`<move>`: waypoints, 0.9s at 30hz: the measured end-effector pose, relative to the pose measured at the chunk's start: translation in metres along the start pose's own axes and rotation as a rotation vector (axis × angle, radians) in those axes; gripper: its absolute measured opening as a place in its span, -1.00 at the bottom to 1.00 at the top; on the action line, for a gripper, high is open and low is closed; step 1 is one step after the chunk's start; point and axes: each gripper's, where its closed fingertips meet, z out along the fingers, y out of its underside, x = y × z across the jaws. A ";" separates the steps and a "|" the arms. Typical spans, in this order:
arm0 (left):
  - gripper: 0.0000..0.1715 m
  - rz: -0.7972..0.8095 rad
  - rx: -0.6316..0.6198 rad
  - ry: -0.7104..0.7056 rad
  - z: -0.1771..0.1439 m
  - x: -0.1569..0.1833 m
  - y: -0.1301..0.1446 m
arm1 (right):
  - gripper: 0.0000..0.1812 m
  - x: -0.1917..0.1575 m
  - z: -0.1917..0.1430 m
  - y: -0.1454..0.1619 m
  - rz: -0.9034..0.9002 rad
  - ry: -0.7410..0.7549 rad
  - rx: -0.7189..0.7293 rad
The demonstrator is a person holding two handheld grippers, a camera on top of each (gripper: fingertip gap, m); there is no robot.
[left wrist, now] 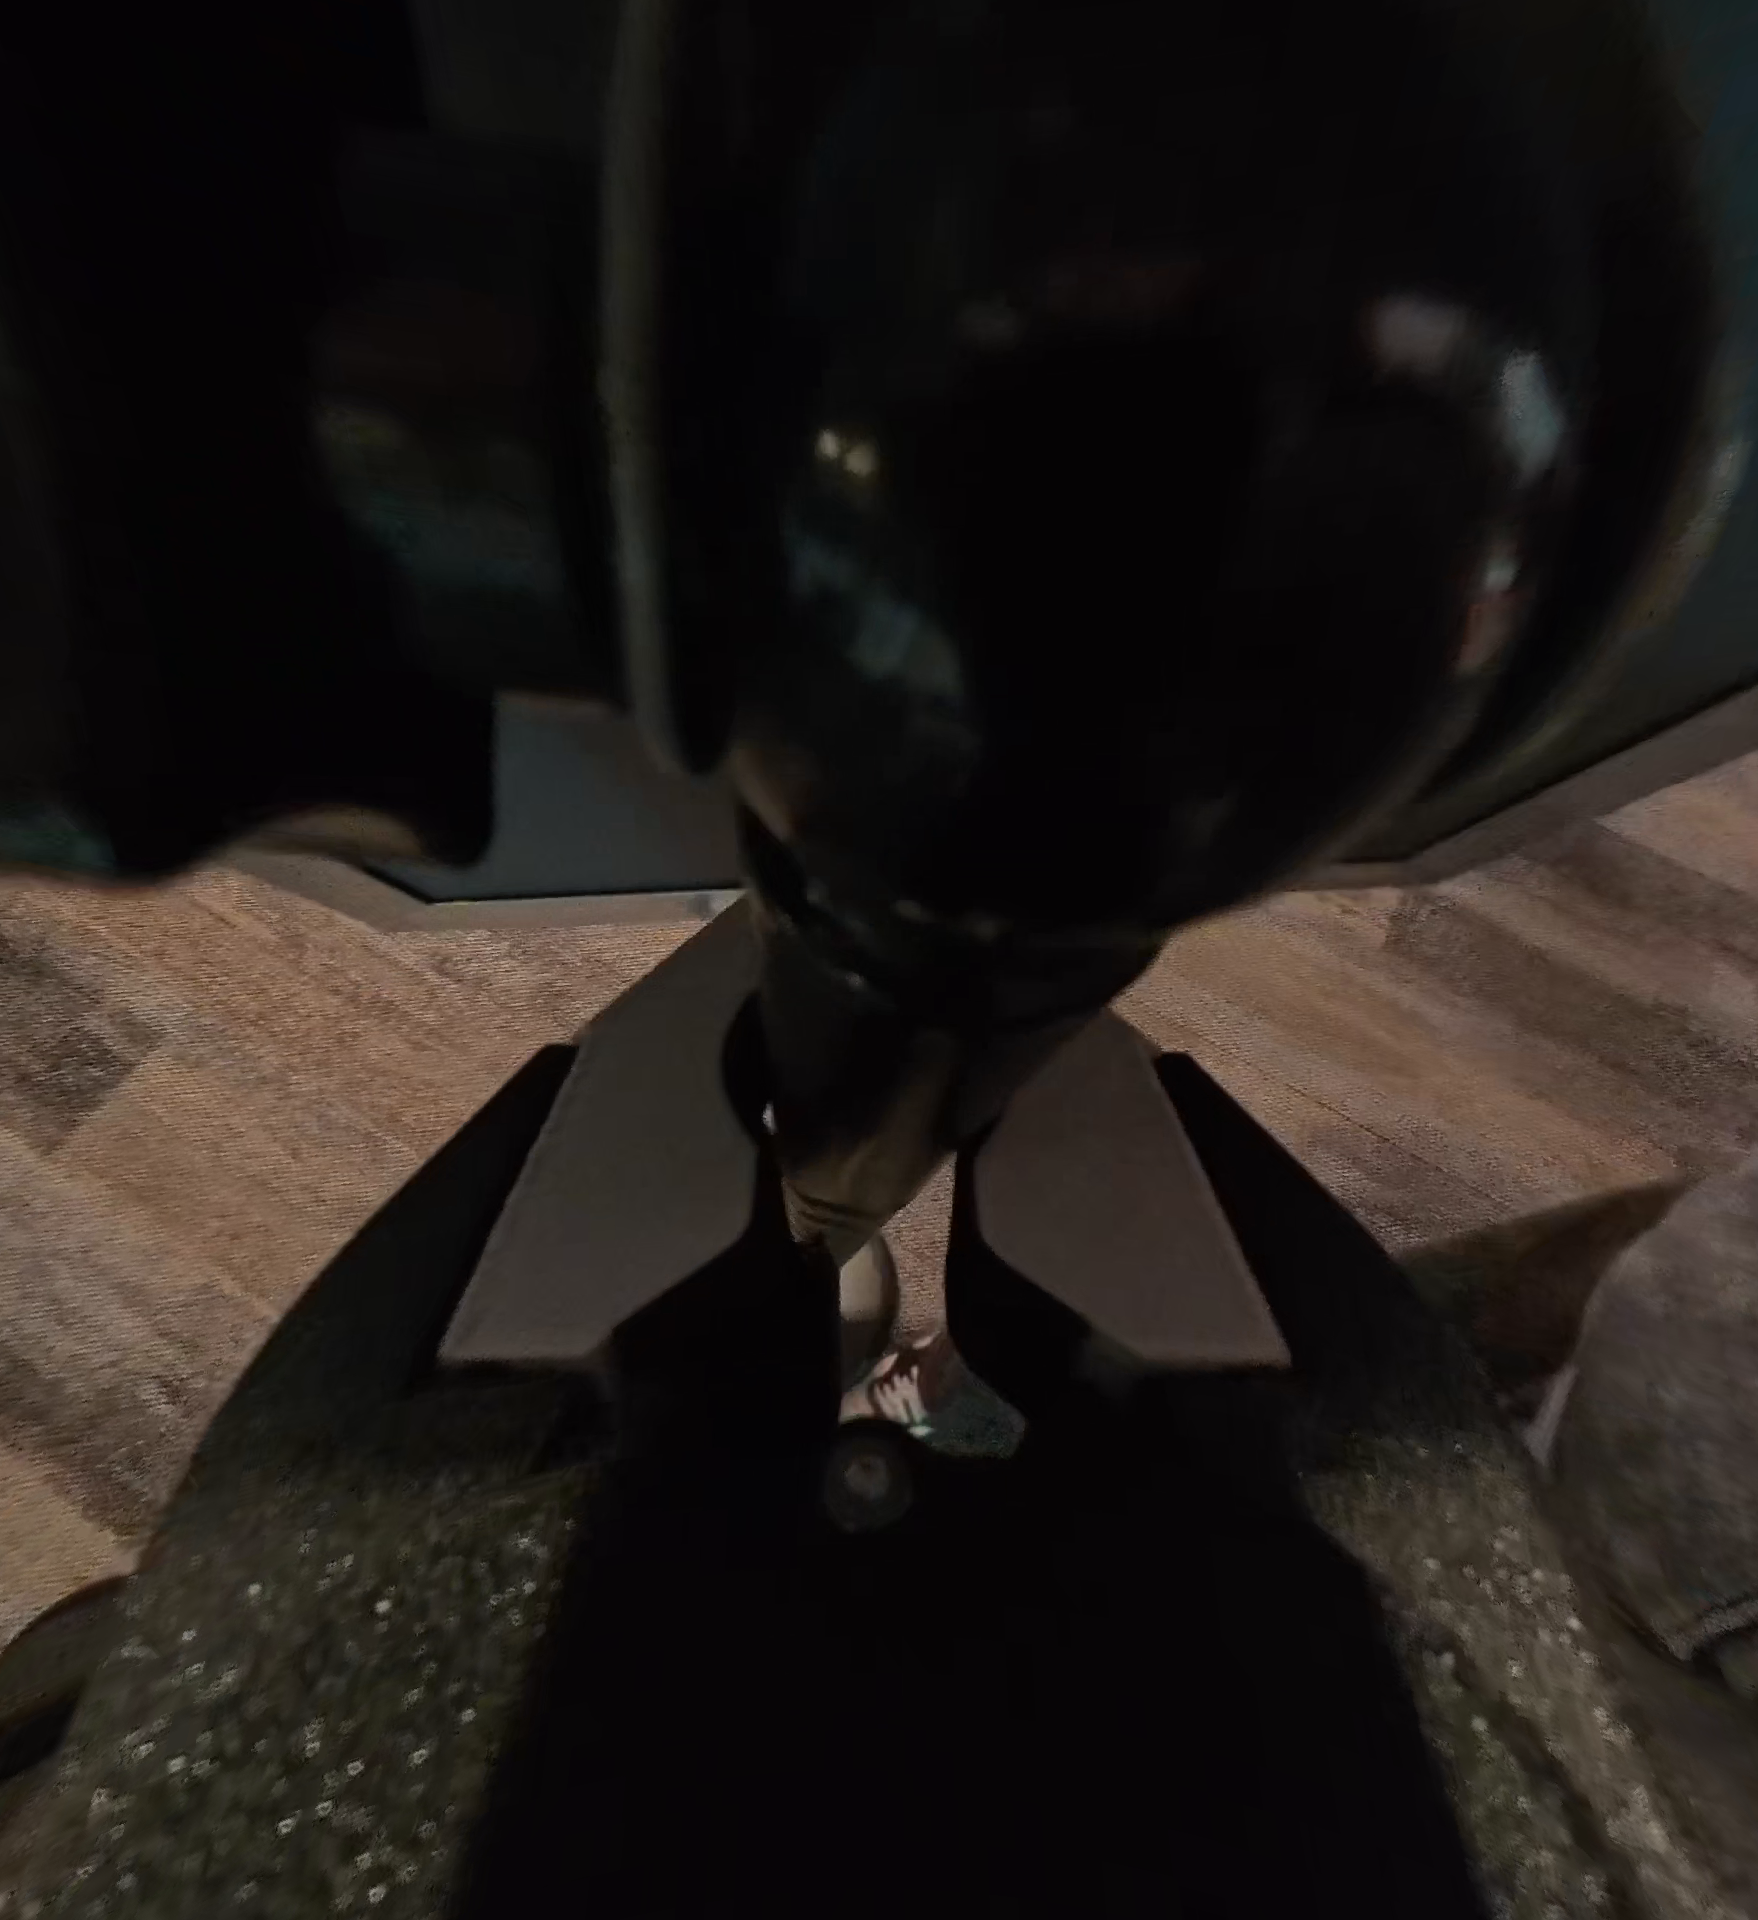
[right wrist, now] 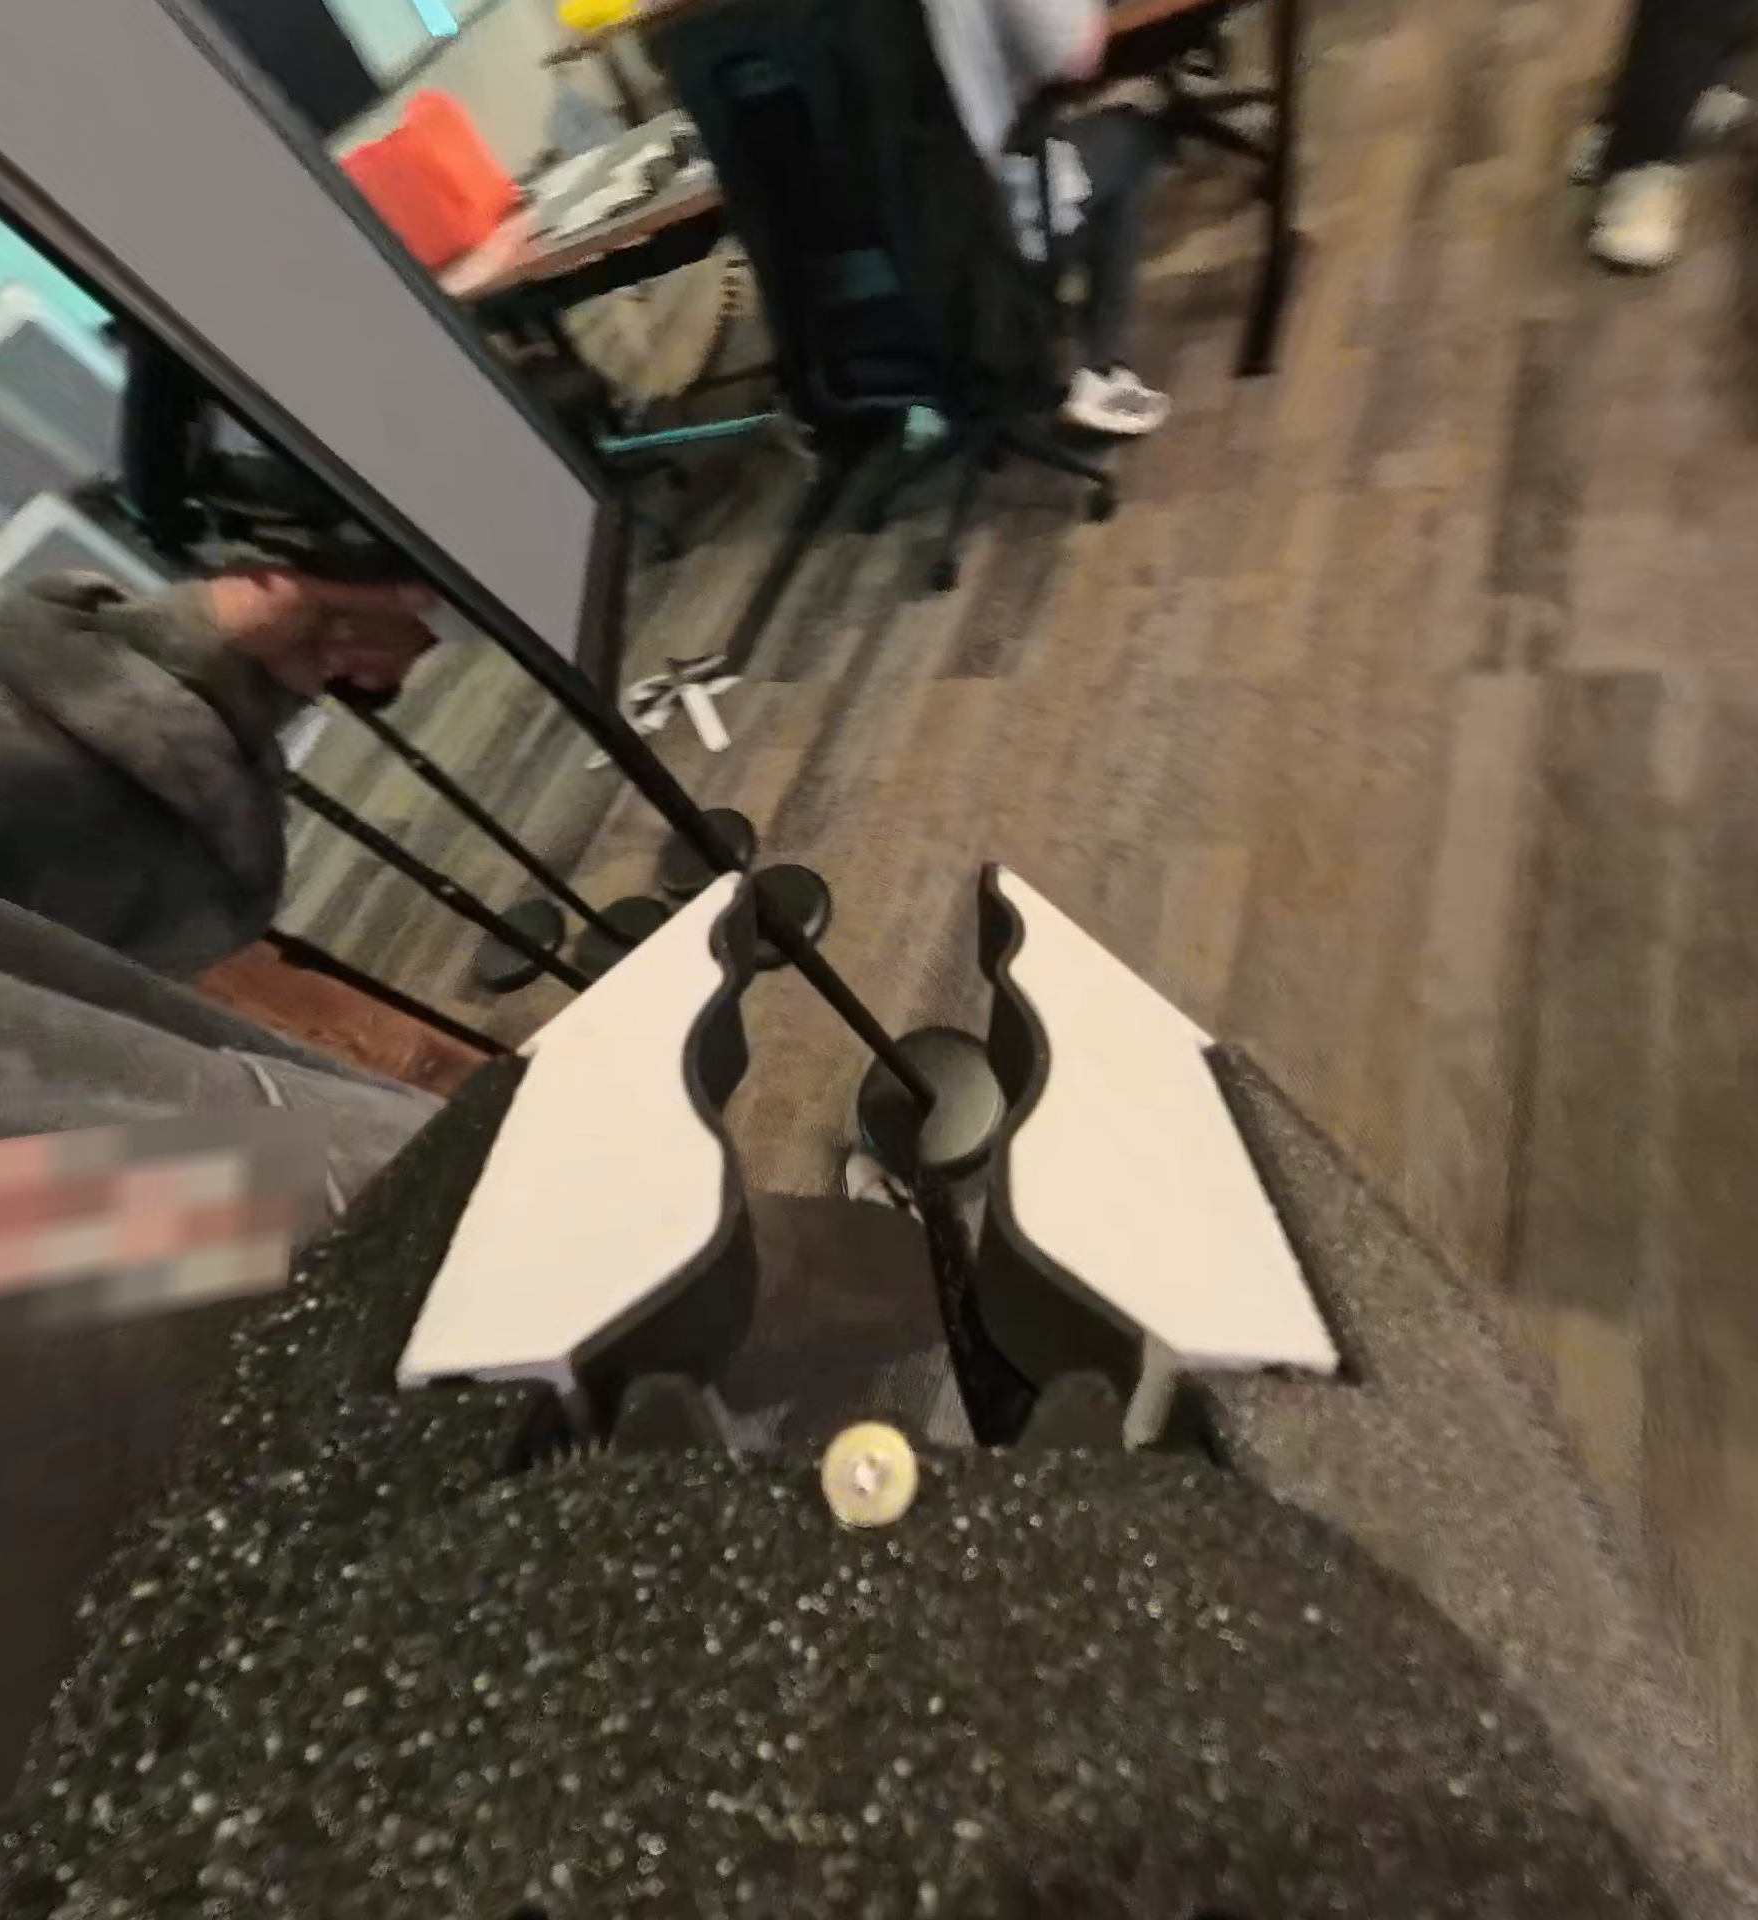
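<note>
The left gripper [left wrist: 859, 1049] pinched the neck of a dark, glossy balloon-like bulb [left wrist: 1166, 468] — a slippery hold that could let go. The right gripper [right wrist: 859, 935] stood apart, empty, around a black rod [right wrist: 854, 1008] — snagging it seemed likely.

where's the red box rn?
Right wrist view, upper left: the red box sits on a brown wooden table, beyond the grey partition panel, left of the black office chair.

Office chair [right wrist: 854, 312] and desk [right wrist: 584, 239] stand far left on striped carpet [right wrist: 1374, 727]; red box [right wrist: 428, 171], possibly a bag.
</note>
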 end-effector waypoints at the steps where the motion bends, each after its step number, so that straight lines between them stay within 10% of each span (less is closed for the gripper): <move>1: -0.75 -0.003 0.001 0.007 0.004 0.010 -0.002 | -0.53 0.010 -0.035 0.022 0.053 0.052 -0.001; 11: -0.77 -0.022 0.106 0.212 0.010 0.063 -0.036 | -0.53 -0.010 -0.245 0.108 0.262 0.362 0.134; 20: -0.76 0.249 0.097 0.569 0.038 0.167 -0.051 | -0.53 -0.102 -0.250 0.142 0.329 0.477 0.240; 27: -0.73 0.576 -0.040 0.807 0.071 0.255 0.013 | -0.54 -0.166 -0.247 0.180 0.368 0.545 0.207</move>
